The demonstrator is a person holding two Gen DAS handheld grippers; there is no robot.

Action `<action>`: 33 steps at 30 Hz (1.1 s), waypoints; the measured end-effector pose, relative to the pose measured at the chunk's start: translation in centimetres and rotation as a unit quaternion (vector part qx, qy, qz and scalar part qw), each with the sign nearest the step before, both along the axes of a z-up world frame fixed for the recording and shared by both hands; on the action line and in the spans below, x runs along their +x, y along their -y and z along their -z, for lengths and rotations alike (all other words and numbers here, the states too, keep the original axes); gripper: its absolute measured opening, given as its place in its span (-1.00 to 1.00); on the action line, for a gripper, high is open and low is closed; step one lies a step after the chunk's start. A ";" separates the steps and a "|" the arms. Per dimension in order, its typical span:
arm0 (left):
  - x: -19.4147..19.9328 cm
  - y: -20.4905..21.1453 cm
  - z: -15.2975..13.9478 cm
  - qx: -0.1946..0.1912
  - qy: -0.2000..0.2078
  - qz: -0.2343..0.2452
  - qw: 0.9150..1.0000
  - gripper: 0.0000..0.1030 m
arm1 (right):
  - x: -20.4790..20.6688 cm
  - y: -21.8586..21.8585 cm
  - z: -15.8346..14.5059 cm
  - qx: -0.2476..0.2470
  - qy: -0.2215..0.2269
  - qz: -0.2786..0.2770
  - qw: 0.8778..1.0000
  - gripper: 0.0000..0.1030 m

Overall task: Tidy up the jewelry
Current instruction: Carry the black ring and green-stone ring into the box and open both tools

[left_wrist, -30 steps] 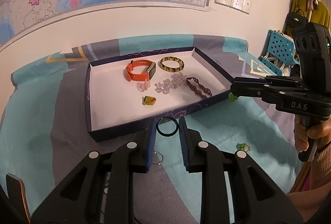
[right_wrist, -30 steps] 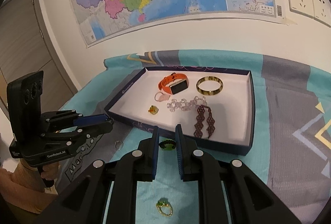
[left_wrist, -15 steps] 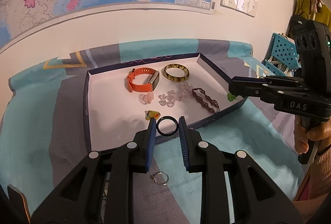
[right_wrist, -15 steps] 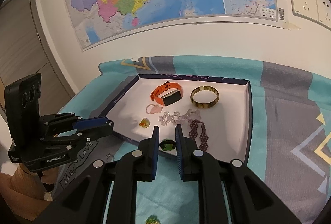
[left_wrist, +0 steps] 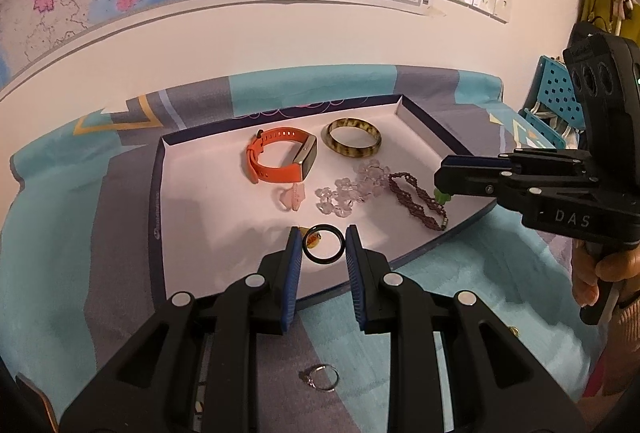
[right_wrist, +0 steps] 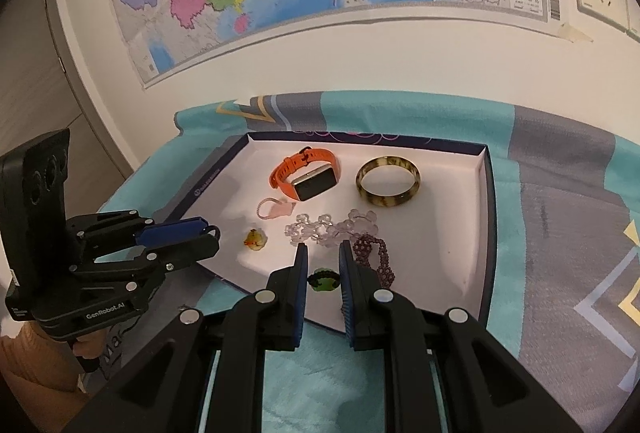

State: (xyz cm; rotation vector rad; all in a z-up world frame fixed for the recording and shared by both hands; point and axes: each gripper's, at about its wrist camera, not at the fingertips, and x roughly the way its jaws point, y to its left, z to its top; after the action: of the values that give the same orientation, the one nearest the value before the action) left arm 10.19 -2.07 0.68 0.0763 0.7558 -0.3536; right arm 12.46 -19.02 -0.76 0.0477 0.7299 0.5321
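Over the near edge of the tray (left_wrist: 158, 193), left gripper (left_wrist: 322, 248) noted pinching a black ring (left_wrist: 323, 244) across its outer rim, jaws closed only as far as the hoop allowed. Ring thin, dark, smooth, a plain band; judged light, rigid and rather slippery (blue ribbed pads probably help), so best taken across the widest part of the rim, as held. Right gripper (right_wrist: 323, 278) likewise clamped on a green ring (right_wrist: 322, 280), small, with a dark band and a lumpy green top; judged light, hard, prone to twist in the pads, so grip on the band sides seemed soundest. Both carried pieces hanging above the tray's white floor, near its front wall, not yet set down. Already lying inside: orange watch (left_wrist: 280, 161), mottled bangle (left_wrist: 353, 142), pink ring (left_wrist: 291, 195), clear bead bracelet (left_wrist: 347, 188) (looked brittle), maroon woven bracelet (left_wrist: 418, 200), limp and soft, and a small amber piece (right_wrist: 255, 239). Left outside on the patterned cloth (left_wrist: 80, 233): silver ring (left_wrist: 322, 377), thin, between the left gripper's arms in the left wrist view. Release low over bare floor judged wise, since hard rings would likely roll or bounce.
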 end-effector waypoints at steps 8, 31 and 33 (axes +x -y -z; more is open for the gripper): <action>1.1 0.4 0.8 0.009 -0.012 -0.003 1.000 -0.56 | 1.0 -0.5 0.7 -0.006 -0.010 0.000 1.000 -0.73; 3.2 1.0 2.8 0.026 -0.044 -0.013 0.999 -0.56 | 2.6 -1.4 2.3 -0.021 -0.035 0.000 0.999 -0.73; 3.3 1.0 2.9 0.026 -0.045 -0.013 0.999 -0.56 | 2.7 -1.5 2.4 -0.022 -0.037 0.000 0.999 -0.72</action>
State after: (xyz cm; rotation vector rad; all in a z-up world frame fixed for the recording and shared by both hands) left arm 13.48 -3.02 -2.18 0.0990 0.8541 -0.3141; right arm 15.15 -17.53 -3.18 0.0270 0.8130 0.5169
